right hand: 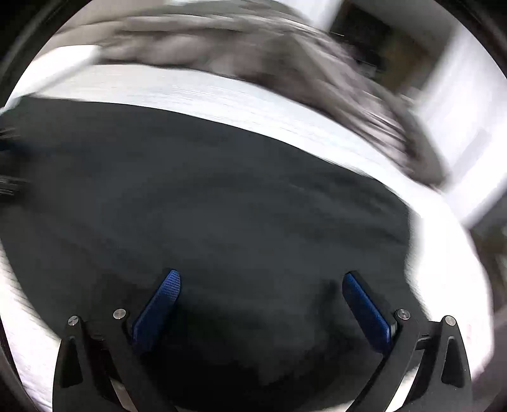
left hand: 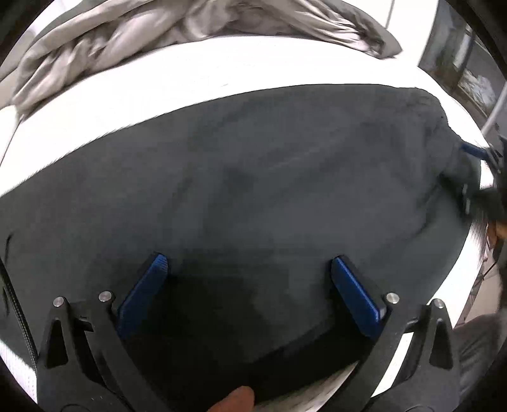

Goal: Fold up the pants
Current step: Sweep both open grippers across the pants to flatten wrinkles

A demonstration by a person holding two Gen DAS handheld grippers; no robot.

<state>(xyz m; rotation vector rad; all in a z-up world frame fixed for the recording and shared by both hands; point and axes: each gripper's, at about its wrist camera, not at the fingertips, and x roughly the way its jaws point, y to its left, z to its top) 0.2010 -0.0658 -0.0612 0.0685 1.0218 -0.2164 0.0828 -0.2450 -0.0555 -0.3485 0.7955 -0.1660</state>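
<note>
Dark grey pants (left hand: pixel 253 177) lie spread flat on a white bed (left hand: pixel 177 85). My left gripper (left hand: pixel 248 264) hovers over their near edge, its blue-padded fingers wide apart and empty. At the right edge of the left wrist view my right gripper (left hand: pixel 475 171) shows at the pants' far right end. In the right wrist view, which is motion-blurred, the pants (right hand: pixel 221 196) fill the middle and my right gripper (right hand: pixel 261 279) is open over them, holding nothing.
A crumpled grey blanket (left hand: pixel 190 28) lies along the far side of the bed and shows in the right wrist view (right hand: pixel 285 57) too. The bed's right edge (left hand: pixel 469 272) drops to the floor; furniture (left hand: pixel 469 63) stands beyond.
</note>
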